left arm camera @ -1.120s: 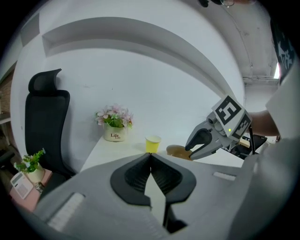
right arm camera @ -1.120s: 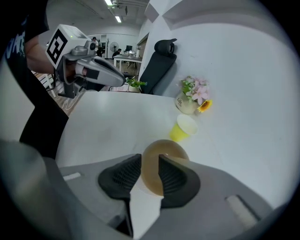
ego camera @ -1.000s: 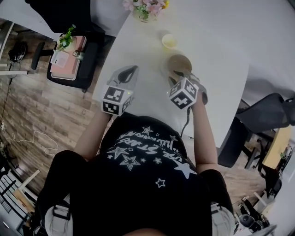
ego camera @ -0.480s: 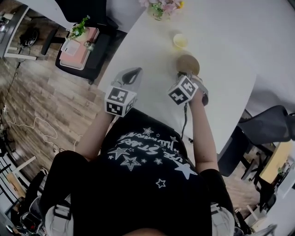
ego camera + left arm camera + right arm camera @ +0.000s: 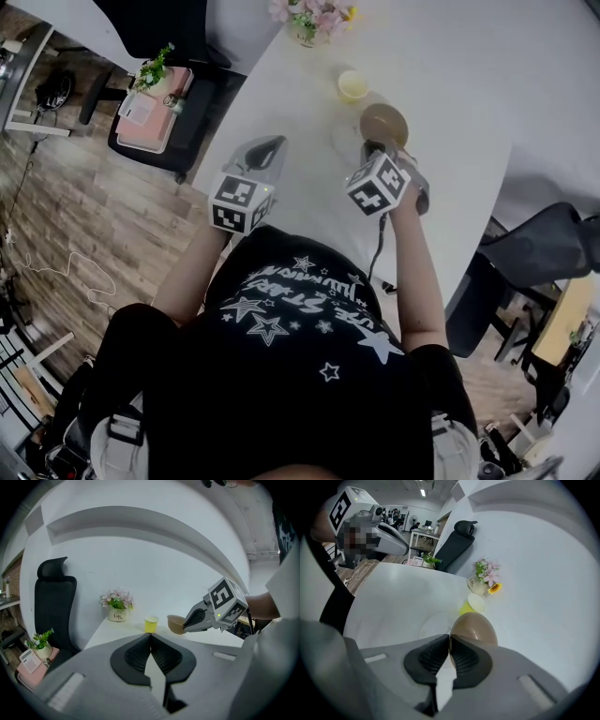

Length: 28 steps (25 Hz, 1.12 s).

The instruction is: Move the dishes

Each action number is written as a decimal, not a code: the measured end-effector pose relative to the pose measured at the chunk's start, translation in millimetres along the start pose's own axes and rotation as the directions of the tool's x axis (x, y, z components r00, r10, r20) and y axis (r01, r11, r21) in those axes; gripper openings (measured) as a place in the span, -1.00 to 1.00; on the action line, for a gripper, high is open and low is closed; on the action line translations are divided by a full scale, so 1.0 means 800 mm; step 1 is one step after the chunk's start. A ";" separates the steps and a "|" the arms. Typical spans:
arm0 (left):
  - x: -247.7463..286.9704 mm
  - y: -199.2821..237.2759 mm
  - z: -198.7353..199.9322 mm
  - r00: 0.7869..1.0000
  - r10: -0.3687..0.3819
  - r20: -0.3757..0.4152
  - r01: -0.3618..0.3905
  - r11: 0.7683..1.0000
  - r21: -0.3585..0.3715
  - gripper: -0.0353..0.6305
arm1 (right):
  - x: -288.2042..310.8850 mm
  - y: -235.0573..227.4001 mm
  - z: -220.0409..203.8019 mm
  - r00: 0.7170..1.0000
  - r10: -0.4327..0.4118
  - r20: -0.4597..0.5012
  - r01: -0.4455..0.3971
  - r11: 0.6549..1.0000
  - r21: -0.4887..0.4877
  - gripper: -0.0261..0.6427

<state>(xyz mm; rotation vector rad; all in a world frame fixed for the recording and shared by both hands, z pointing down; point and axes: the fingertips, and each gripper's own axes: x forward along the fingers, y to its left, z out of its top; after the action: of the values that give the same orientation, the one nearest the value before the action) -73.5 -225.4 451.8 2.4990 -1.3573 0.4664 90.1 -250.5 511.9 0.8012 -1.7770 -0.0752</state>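
closest in, the left gripper (image 5: pixel 150 638) hung over the near edge of the white table (image 5: pixel 393 597) with its jaws pressed together on nothing. to its right, the right gripper (image 5: pixel 449 640) had its jaws clamped on the near rim of the brown bowl (image 5: pixel 474 626); whether the bowl sat on the table or was just clear of it could not be told. left of the bowl lay a faint round outline, seemingly a white plate (image 5: pixel 432 626). beyond stood a yellow cup (image 5: pixel 472 604), then a flower pot (image 5: pixel 480 587) near the far edge. judging by this, the task was early: one dish was gripped, none visibly set anywhere new, and the cup and plate looked untouched
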 end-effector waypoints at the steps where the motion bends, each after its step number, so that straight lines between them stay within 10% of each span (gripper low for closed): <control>1: 0.004 -0.003 0.003 1.000 -0.005 0.004 0.005 1.000 0.003 -0.86 | -0.001 -0.008 -0.003 1.000 -0.009 -0.002 0.009 1.000 0.003 -0.87; 28: 0.078 -0.020 0.016 0.999 -0.014 -0.045 0.014 1.000 0.001 -0.86 | 0.080 -0.100 -0.079 0.998 0.015 -0.065 -0.007 0.993 0.116 -0.86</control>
<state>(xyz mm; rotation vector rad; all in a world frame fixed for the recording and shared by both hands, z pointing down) -25.5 -269.3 463.8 2.4819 -1.3227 0.5168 174.2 -325.8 553.4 0.8671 -1.7354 0.0615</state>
